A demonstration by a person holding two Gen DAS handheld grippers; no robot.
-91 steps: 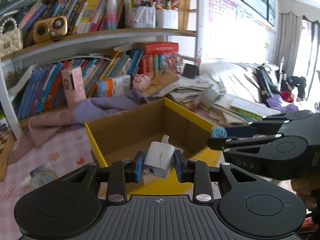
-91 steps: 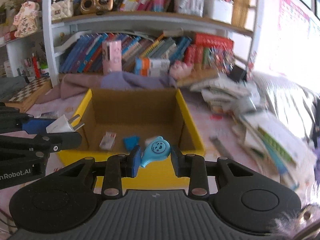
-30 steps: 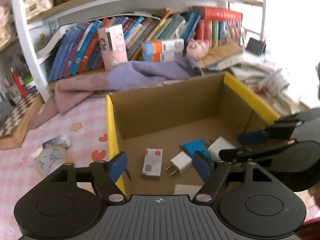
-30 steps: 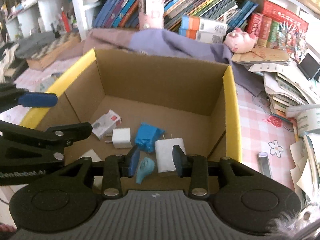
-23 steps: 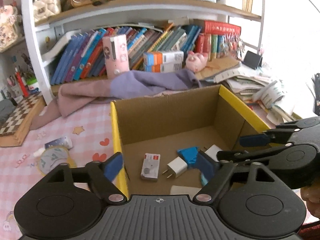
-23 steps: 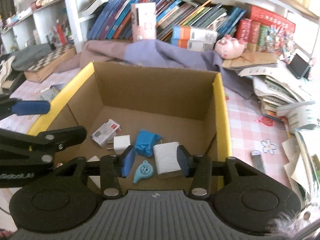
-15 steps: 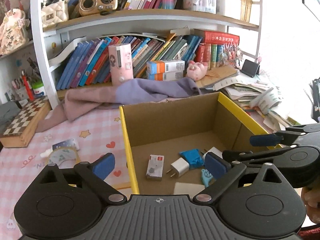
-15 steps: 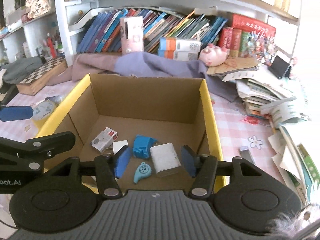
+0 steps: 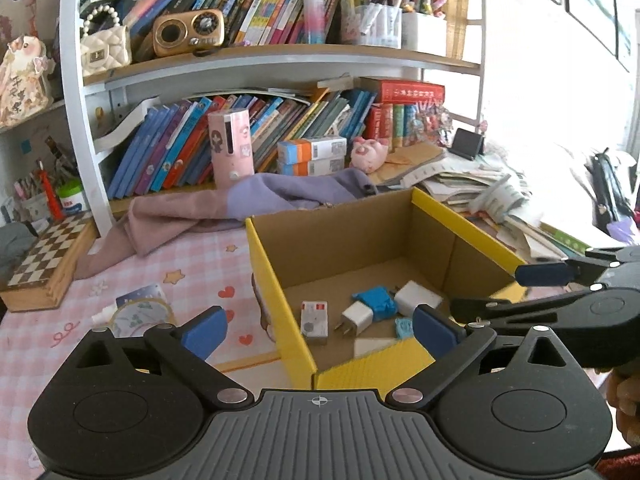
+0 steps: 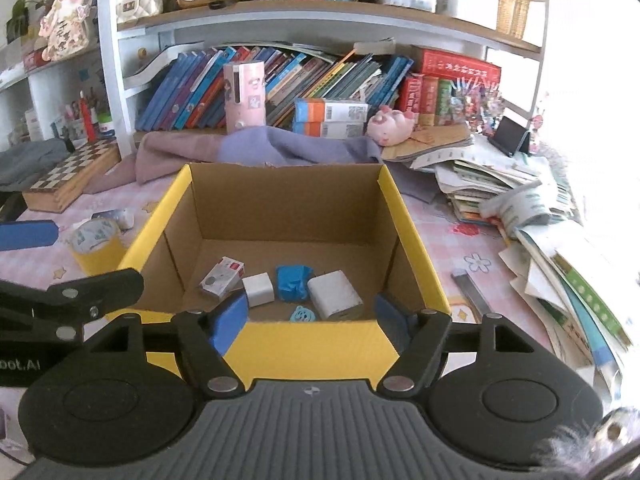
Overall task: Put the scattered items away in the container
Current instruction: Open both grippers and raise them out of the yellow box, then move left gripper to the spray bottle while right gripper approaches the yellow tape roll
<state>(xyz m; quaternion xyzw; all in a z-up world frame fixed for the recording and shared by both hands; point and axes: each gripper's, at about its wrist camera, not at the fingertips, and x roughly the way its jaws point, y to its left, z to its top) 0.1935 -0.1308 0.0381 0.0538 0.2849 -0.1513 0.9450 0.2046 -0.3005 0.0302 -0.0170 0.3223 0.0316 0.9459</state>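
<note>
The left gripper [image 9: 318, 330] stands spread wide with nothing between its blue pads [image 9: 205, 331], hovering over the near left corner of the box. The right gripper [image 10: 310, 318] is also empty, its jaws opening, poised over the box's near wall; in the left view it shows at 3 o'clock. The yellow-sided cardboard box [image 10: 412, 232] sits open on the pink checked tablecloth [image 9: 176, 264], and the collected items lie on its floor toward the near side: a small red-and-white packet [image 10: 222, 275] at the left, a white plug adapter [image 10: 259, 289] beside it, a crumpled blue item [image 10: 293, 277] touching the adapter's right, a larger white charger block [image 10: 334, 294] at the right, and a light-blue whistle [image 10: 302, 314] just at 6 o'clock of the blue item. Outside the box, at 9 o'clock, a roll of patterned tape [image 10: 94, 236] lies on the cloth. At 12 o'clock beyond the box a purple cloth [image 10: 272, 146] lies bunched before the bookshelf [image 10: 280, 12].
</note>
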